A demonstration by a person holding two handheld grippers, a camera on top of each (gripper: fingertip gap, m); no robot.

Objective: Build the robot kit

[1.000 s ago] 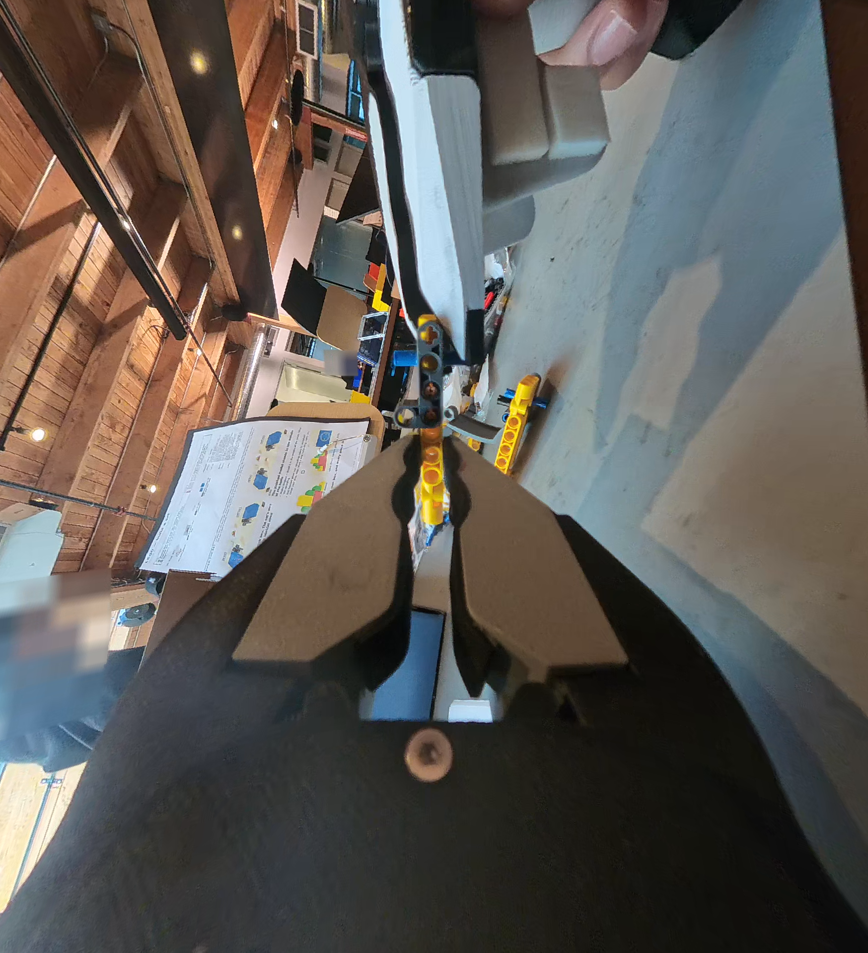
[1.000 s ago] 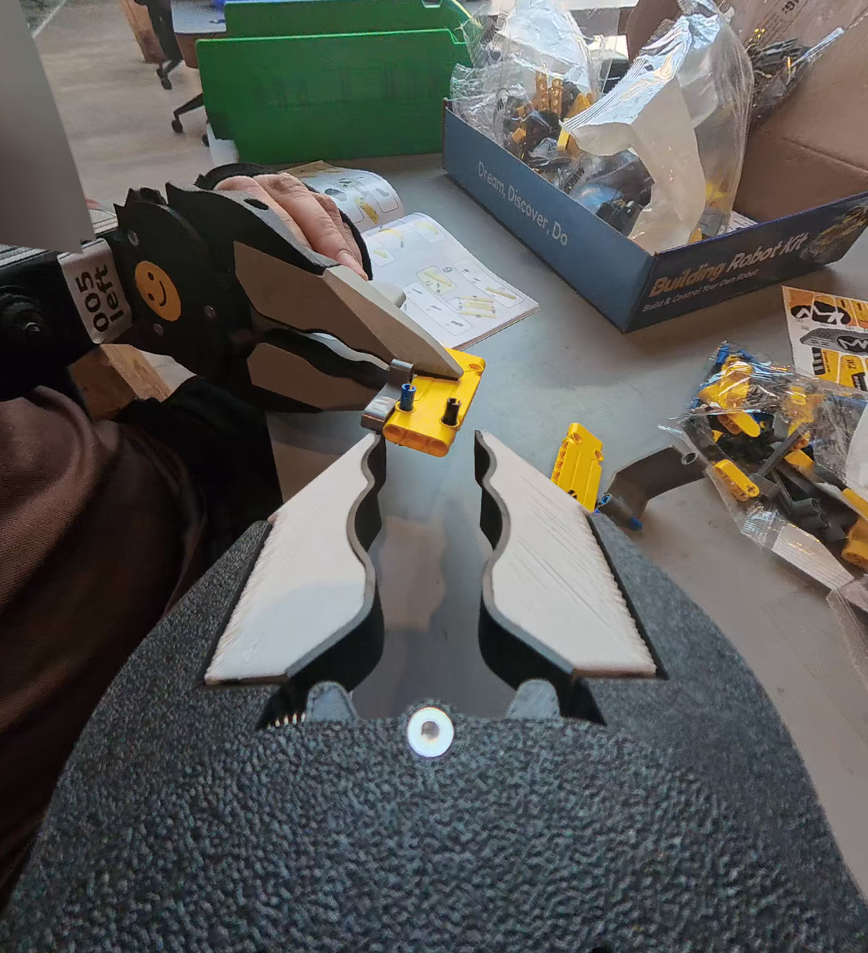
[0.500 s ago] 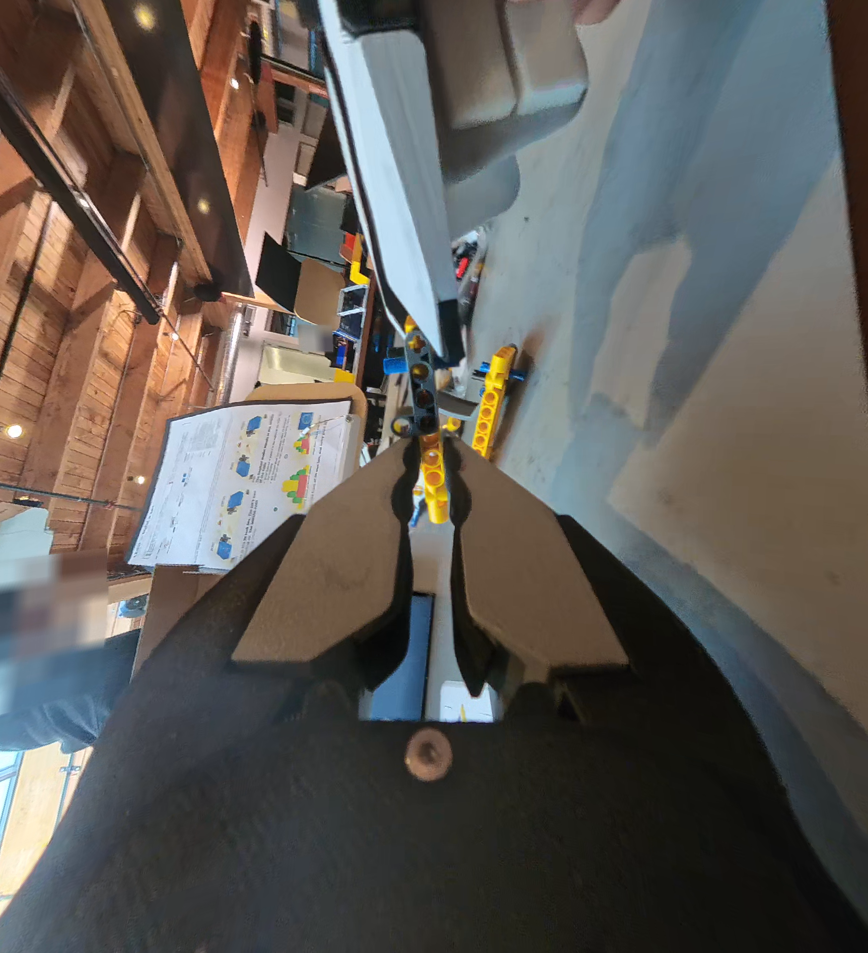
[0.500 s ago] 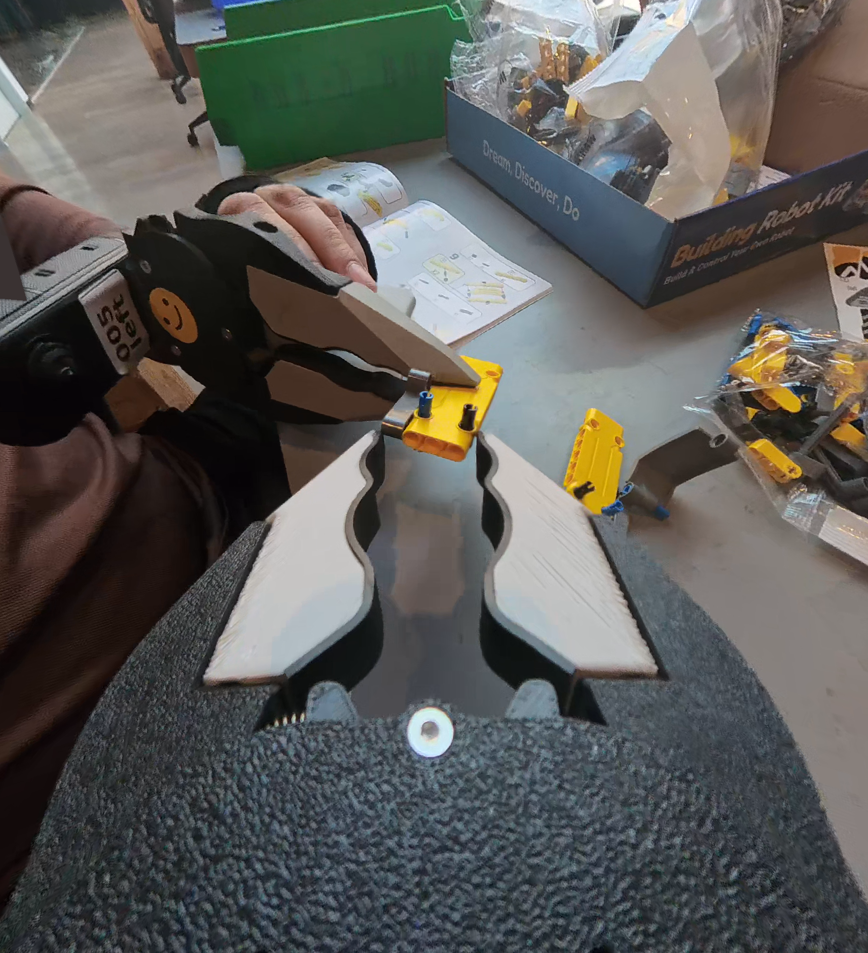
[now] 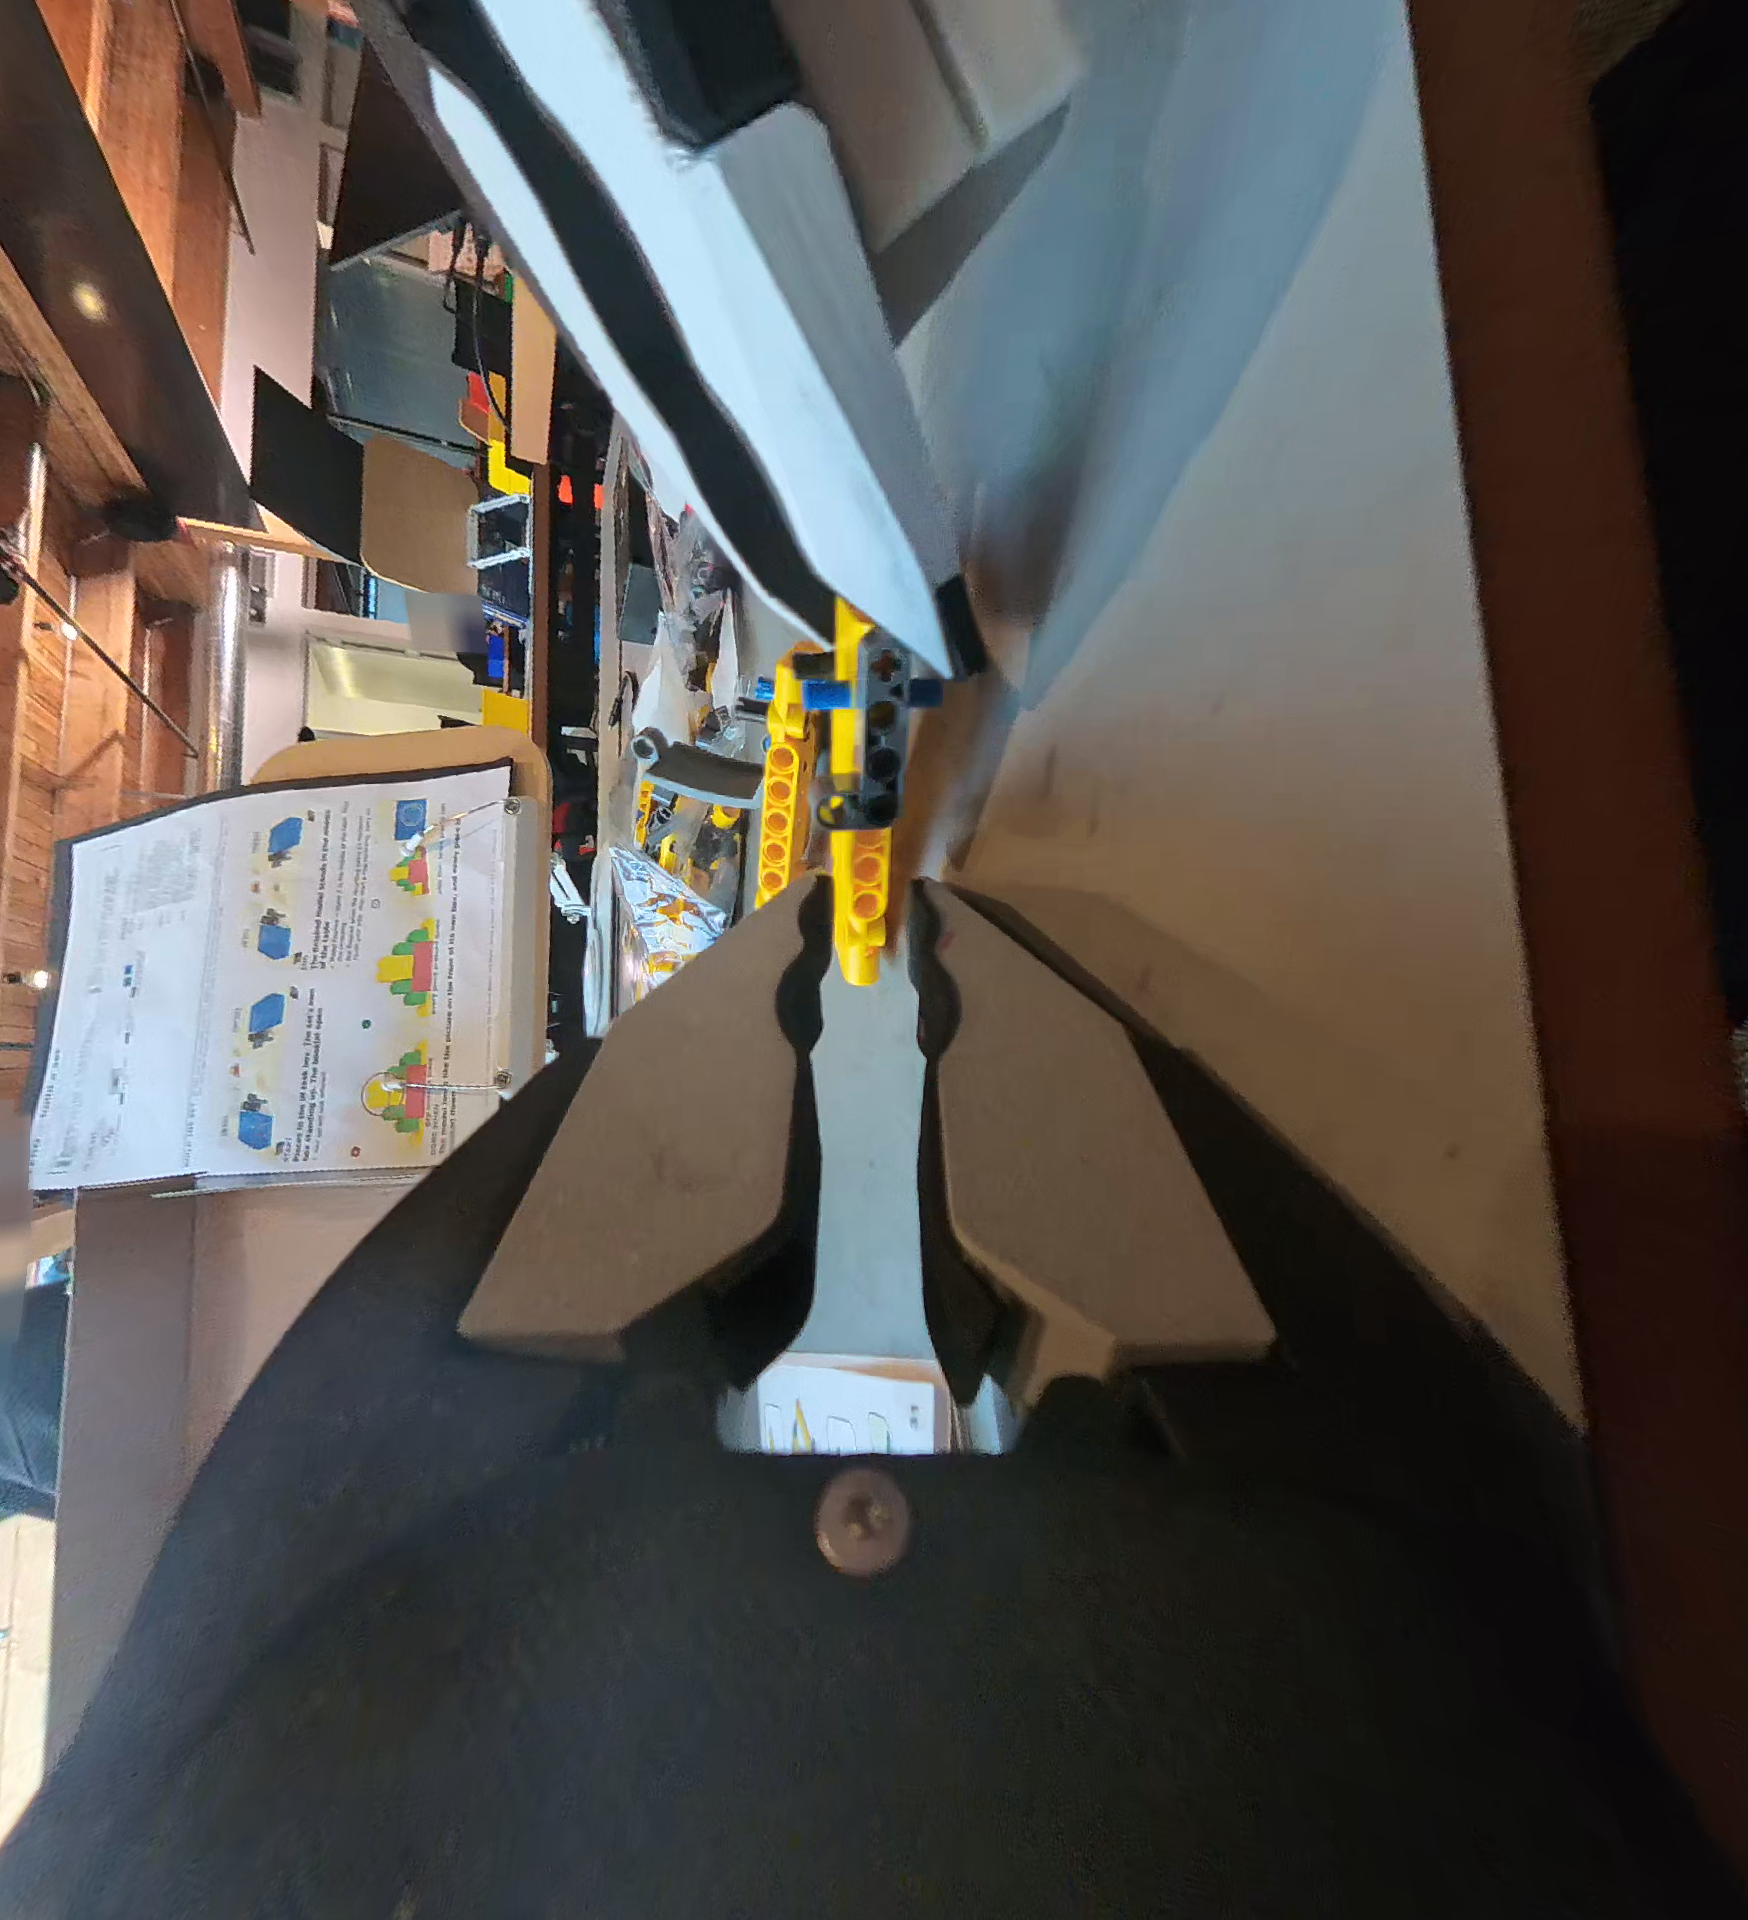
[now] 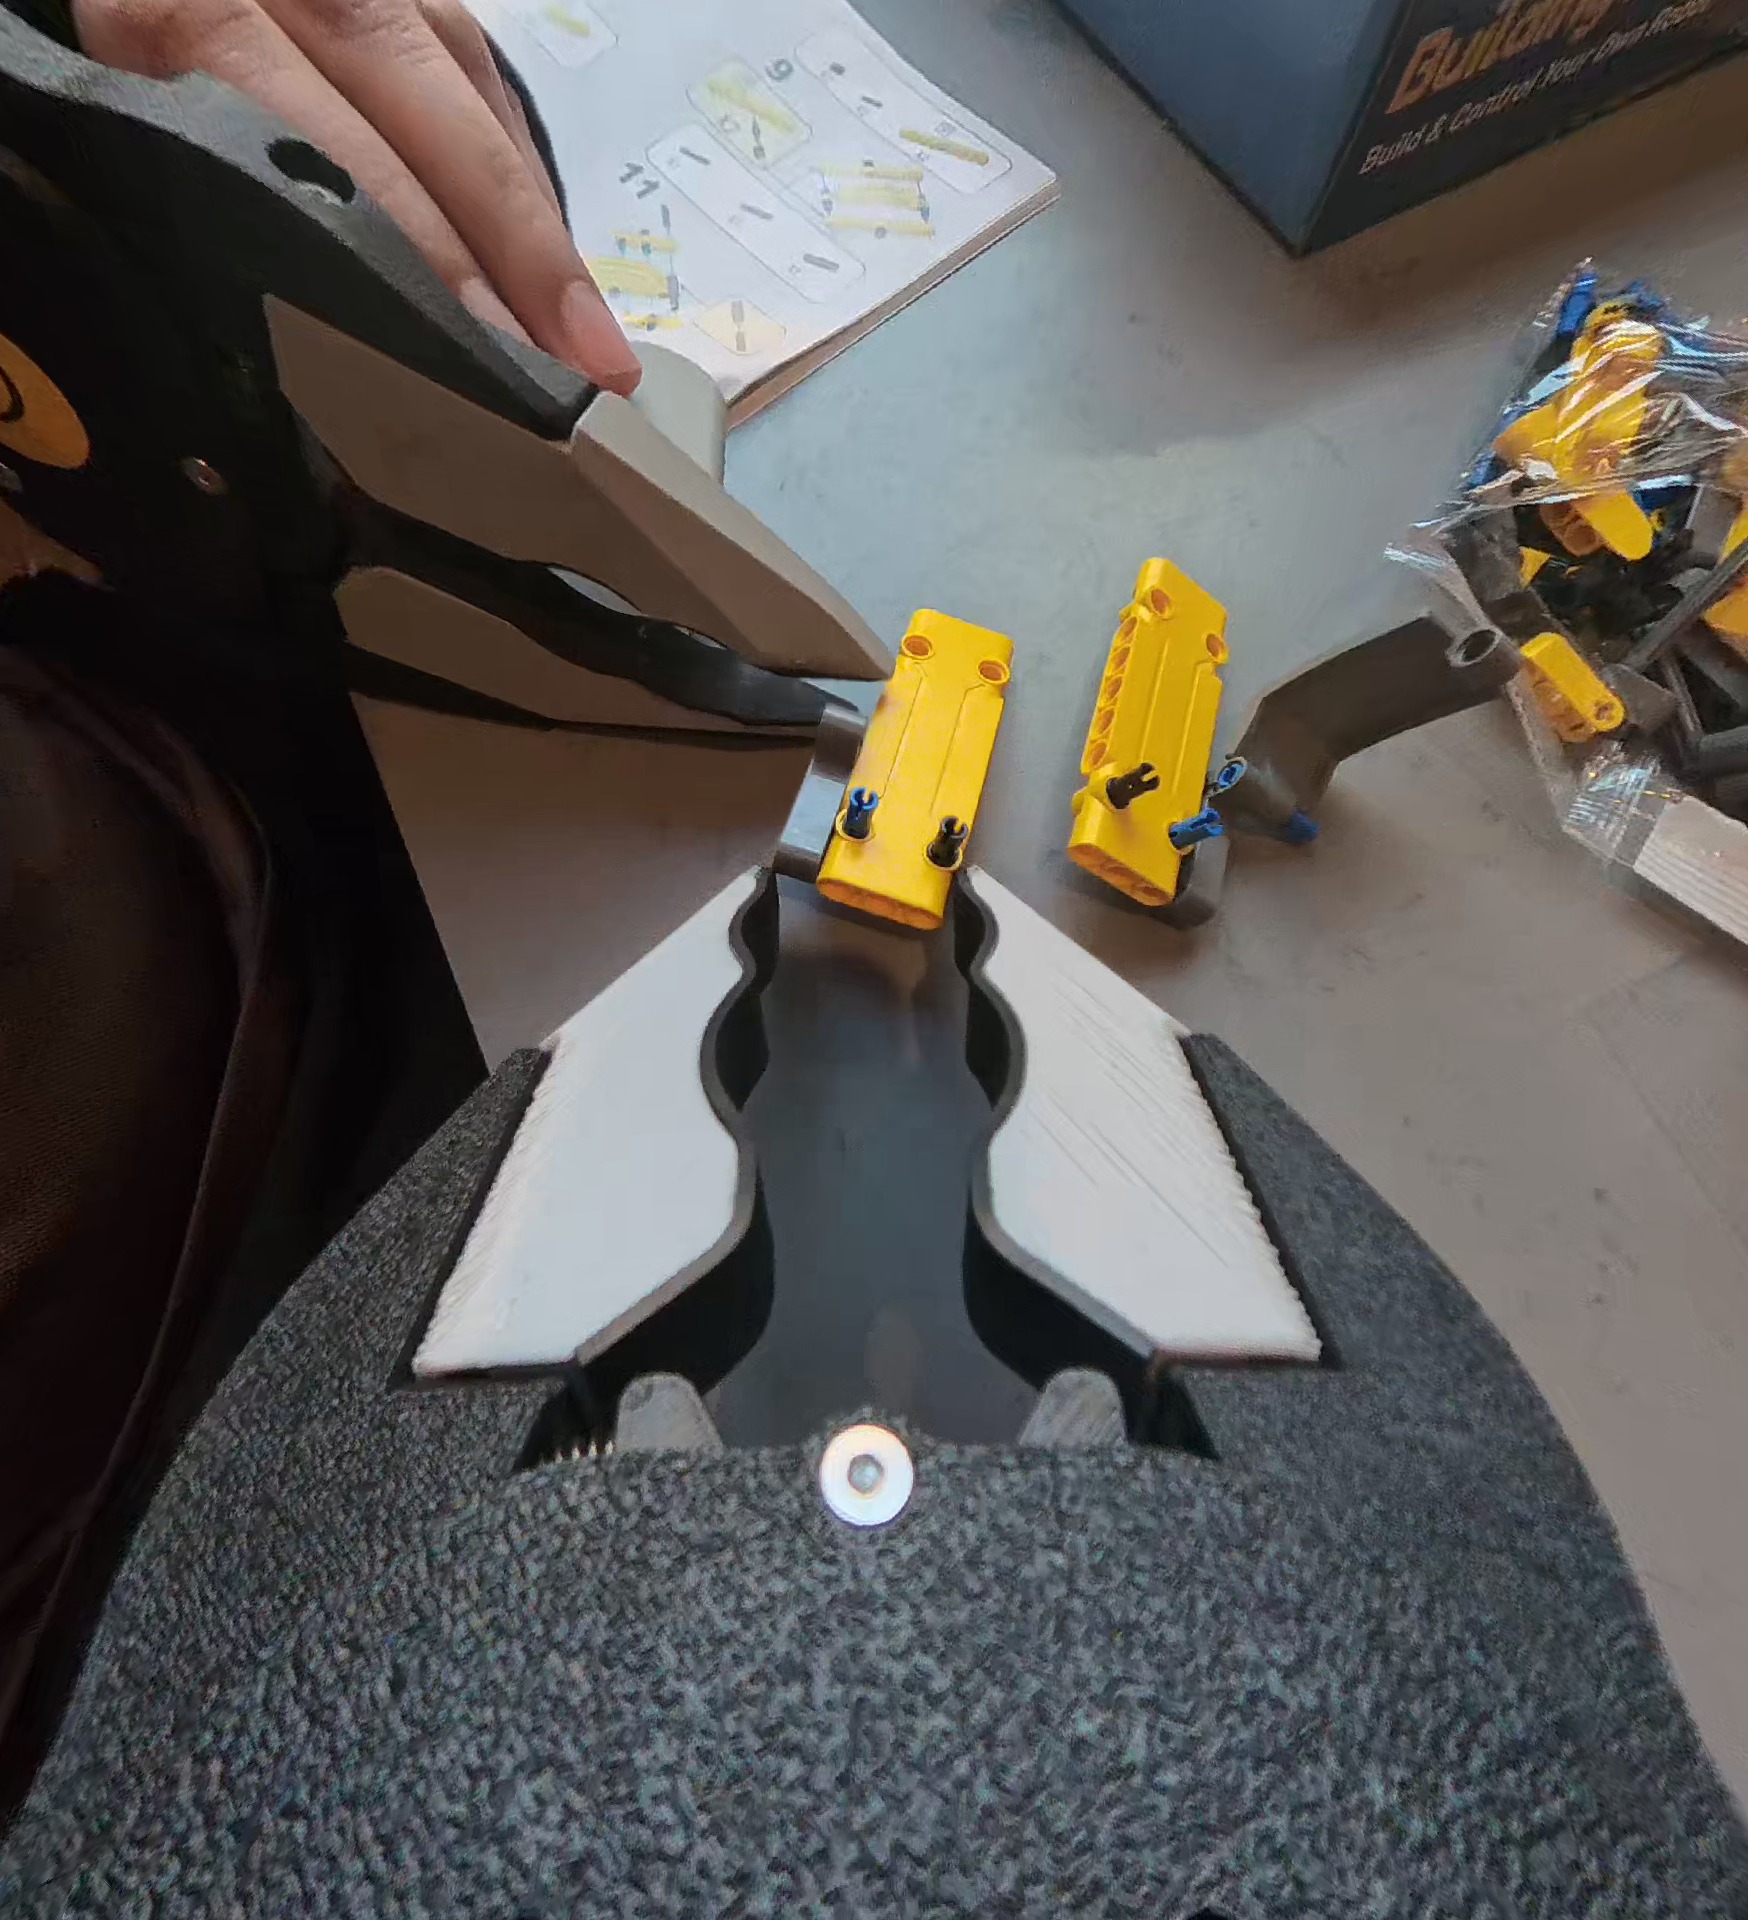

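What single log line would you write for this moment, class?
left gripper: tips around yellow block, grip unclear | right gripper: open, tips flanking block's near end | second yellow block: on table

Beyond the fingers, on the grey table (image 6: 1109, 436), an open printed instruction booklet (image 6: 808, 177) is seen. A dark blue cardboard box (image 6: 1452, 114) stands farther right. A clear plastic bag of yellow and grey building parts (image 6: 1670, 582) lies right of the fingers.
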